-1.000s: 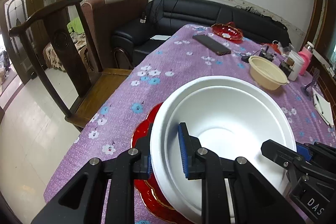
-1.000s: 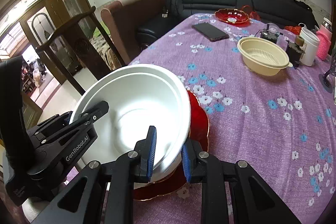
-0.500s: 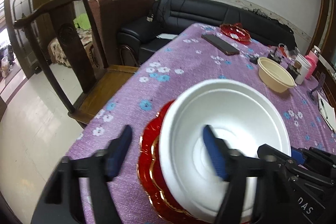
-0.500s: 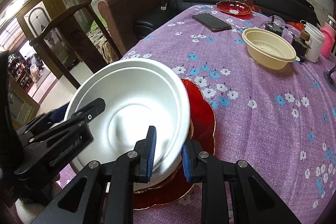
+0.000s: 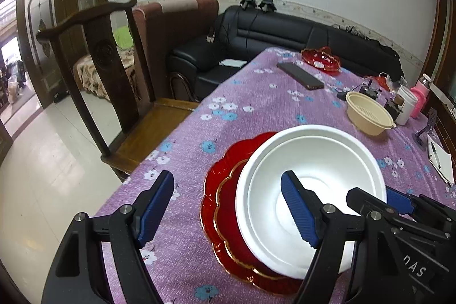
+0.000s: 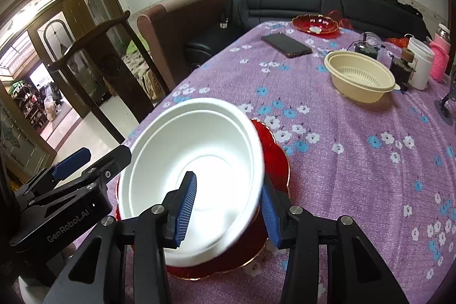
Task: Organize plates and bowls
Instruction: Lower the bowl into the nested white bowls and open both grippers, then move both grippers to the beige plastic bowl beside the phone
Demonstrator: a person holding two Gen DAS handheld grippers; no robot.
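Purple flowered cloth is covering the bench (image 5: 256, 104) in the left wrist view. One white bowl (image 5: 310, 161) is sitting on one red plate (image 5: 225, 190) near the bench's front edge. The left gripper (image 5: 228, 207) is opening, its jaws spread wide astride the bowl's rim, pads clear of it. One beige bowl (image 5: 367, 116) is standing well apart.

Right wrist view: the right gripper (image 6: 228, 207) is opening, jaws straddling the white bowl's (image 6: 196, 138) rim; contact cannot be told. One red dish (image 6: 315, 23) is lying at the far end.
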